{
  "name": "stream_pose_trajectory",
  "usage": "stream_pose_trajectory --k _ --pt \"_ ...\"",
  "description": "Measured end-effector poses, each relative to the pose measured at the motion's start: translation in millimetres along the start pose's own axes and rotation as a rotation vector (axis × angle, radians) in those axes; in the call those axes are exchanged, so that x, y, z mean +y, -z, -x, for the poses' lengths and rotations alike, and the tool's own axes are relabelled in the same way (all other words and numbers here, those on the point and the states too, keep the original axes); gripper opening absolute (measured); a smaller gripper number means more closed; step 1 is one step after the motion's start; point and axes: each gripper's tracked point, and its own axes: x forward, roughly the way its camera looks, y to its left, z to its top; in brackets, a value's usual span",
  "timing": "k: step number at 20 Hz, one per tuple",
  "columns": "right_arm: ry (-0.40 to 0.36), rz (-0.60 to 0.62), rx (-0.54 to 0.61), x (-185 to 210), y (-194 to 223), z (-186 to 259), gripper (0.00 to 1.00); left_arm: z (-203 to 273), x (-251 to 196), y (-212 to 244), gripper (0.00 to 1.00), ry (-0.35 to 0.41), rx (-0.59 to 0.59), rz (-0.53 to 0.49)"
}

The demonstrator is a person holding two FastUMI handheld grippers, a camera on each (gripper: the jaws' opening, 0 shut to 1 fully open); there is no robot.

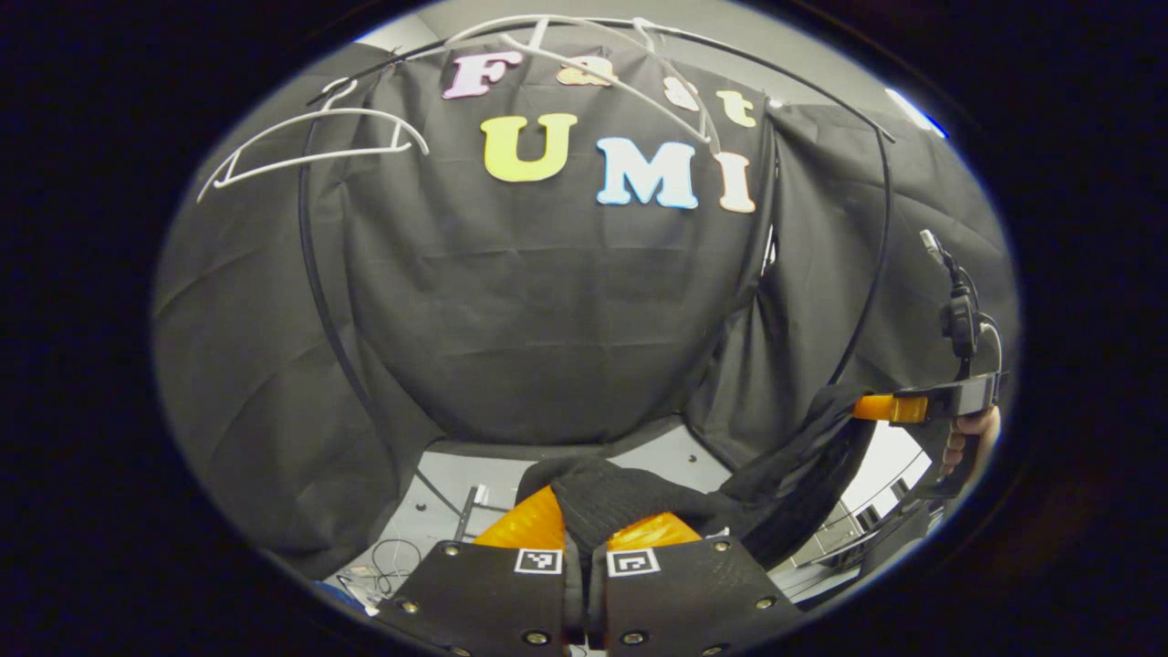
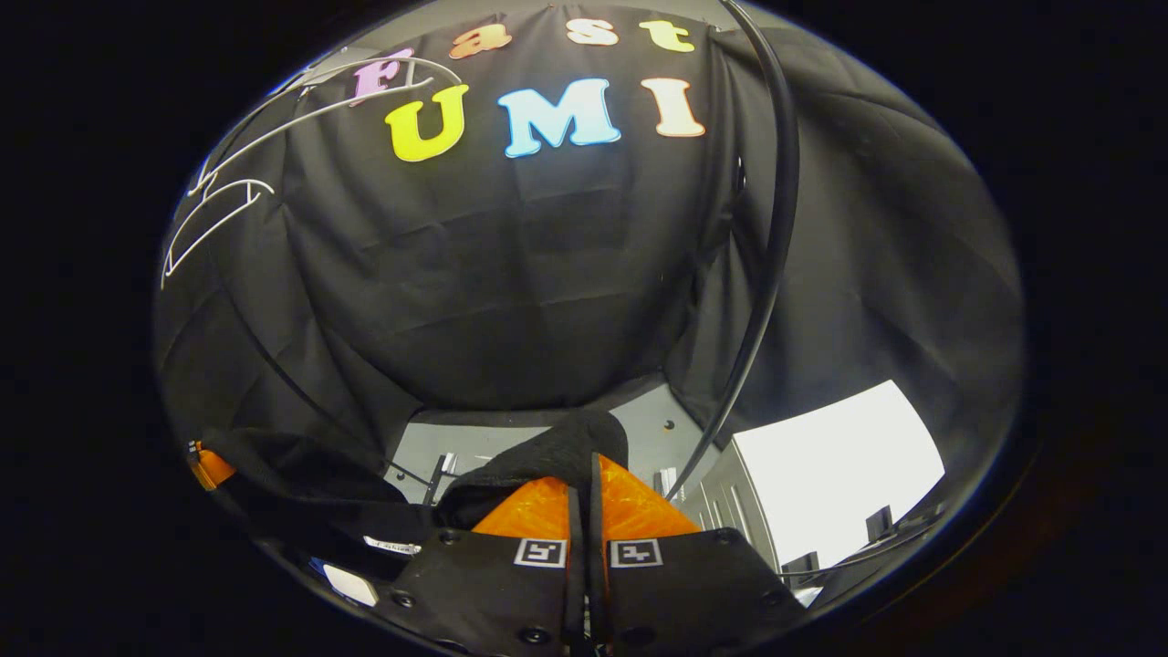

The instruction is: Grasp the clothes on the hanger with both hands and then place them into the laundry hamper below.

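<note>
While both my grippers pinch the black garment, it hangs stretched btwn them: left gripper clamped on one end, right gripper clamped on the other. White hangers sit bare up top.

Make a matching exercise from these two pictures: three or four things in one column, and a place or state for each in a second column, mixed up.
Things
1. hangers
2. dark garment
3. left gripper
4. person's hand

Places or states
A. stretched between both grippers
B. bare, high up by the booth wall
C. far right in the left gripper view, holding the right gripper
D. jaws shut on cloth, low in its own view

Pairs: 1-B, 2-A, 3-D, 4-C
</note>
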Motion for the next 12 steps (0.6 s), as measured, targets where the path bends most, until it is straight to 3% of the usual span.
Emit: stream_pose_trajectory --k 12 --pt "0.008 -0.027 0.143 7.1 77.9 -59.5 0.04 -73.1 -25.9 90.8 0.03 0.055 0.133 -0.072"
